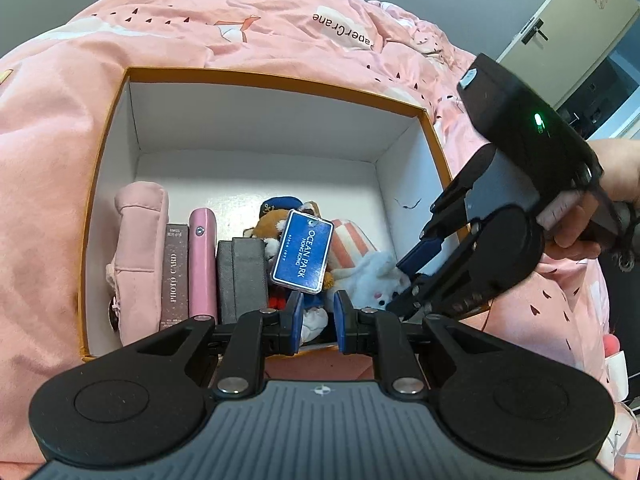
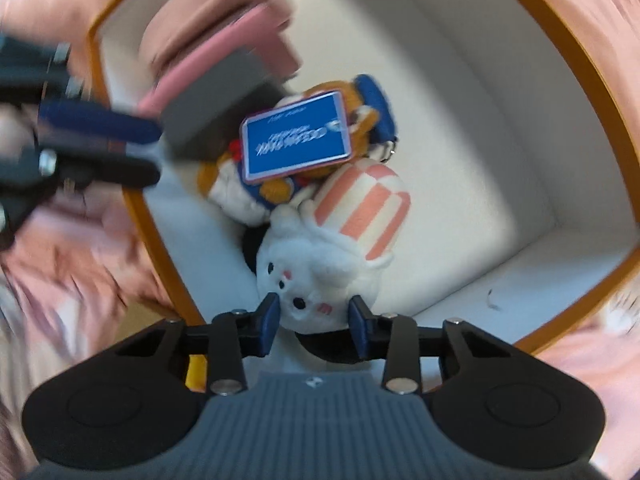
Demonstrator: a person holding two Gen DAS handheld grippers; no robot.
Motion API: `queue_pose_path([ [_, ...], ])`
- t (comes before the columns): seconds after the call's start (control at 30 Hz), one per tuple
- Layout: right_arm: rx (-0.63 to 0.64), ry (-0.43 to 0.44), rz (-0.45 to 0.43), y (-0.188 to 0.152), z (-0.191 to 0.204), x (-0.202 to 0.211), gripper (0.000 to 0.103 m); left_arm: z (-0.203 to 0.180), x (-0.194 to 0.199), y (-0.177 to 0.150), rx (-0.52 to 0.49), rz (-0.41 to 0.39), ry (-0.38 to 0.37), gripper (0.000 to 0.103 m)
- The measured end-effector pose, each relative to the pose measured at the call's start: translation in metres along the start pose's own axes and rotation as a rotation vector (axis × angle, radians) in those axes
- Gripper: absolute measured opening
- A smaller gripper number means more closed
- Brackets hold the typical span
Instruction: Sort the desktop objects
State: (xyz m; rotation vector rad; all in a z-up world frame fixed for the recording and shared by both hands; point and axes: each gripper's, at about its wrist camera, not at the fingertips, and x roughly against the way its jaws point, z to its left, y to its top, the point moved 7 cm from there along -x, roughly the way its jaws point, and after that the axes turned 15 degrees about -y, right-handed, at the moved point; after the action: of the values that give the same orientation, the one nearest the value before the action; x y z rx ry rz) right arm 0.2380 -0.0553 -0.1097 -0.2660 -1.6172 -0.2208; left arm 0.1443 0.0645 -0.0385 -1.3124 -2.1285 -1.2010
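An orange-rimmed white box lies on a pink quilt. Inside it, a white rabbit plush with a pink-striped part rests beside a brown plush bearing a blue Ocean Park tag. My right gripper points down into the box, open, its fingers on either side of the rabbit's head and close to it. From the left wrist, the right gripper is reaching in from the right. My left gripper hovers over the box's near rim, jaws a narrow gap apart with nothing between them.
Along the box's left side stand a pink pouch, a photo card box, a slim pink case and a grey box. The pink quilt surrounds the box. A hand holds the right gripper. A door stands behind.
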Motion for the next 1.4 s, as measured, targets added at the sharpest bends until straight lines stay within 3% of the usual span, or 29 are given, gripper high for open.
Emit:
queue_pose_path([
  [0.1, -0.086, 0.029, -0.009, -0.005, -0.012, -0.005, 0.039, -0.003, 0.002, -0.003, -0.019, 0.006, 0.017, 0.017],
  [0.23, -0.092, -0.026, -0.078, -0.013, -0.011, 0.007, 0.04, -0.008, 0.01, -0.007, -0.057, 0.015, 0.03, 0.017],
  [0.3, -0.125, -0.057, -0.139, -0.017, -0.012, 0.021, 0.04, -0.011, 0.02, -0.01, -0.074, 0.009, 0.031, 0.017],
  [0.47, -0.32, -0.011, -0.328, -0.04, -0.018, 0.059, 0.04, -0.018, 0.038, -0.02, -0.109, 0.015, 0.038, 0.017],
  [0.63, -0.507, 0.068, -0.431, -0.063, 0.019, 0.083, 0.04, -0.031, 0.041, -0.033, -0.199, 0.06, 0.071, 0.017],
  [0.73, -0.549, 0.047, -0.474, -0.078, 0.043, 0.083, 0.04, -0.04, 0.037, -0.042, -0.24, 0.102, 0.06, 0.017],
  [0.87, -0.645, -0.01, -0.476, -0.099, 0.062, 0.063, 0.04, -0.058, 0.026, -0.06, -0.278, 0.159, 0.011, 0.019],
  [1.0, -0.763, 0.023, -0.464, -0.121, 0.077, 0.043, 0.04, -0.077, 0.007, -0.082, -0.338, 0.219, -0.032, 0.032],
  [1.17, -0.87, -0.004, -0.427, -0.137, 0.093, 0.015, 0.04, -0.091, -0.025, -0.115, -0.426, 0.329, -0.005, 0.049],
  [1.3, -0.855, -0.051, -0.411, -0.143, 0.1, 0.004, 0.039, -0.101, -0.039, -0.134, -0.494, 0.38, -0.004, 0.051],
  [1.4, -0.886, -0.021, -0.418, -0.149, 0.095, 0.001, 0.039, -0.106, -0.048, -0.142, -0.55, 0.388, 0.031, 0.051],
])
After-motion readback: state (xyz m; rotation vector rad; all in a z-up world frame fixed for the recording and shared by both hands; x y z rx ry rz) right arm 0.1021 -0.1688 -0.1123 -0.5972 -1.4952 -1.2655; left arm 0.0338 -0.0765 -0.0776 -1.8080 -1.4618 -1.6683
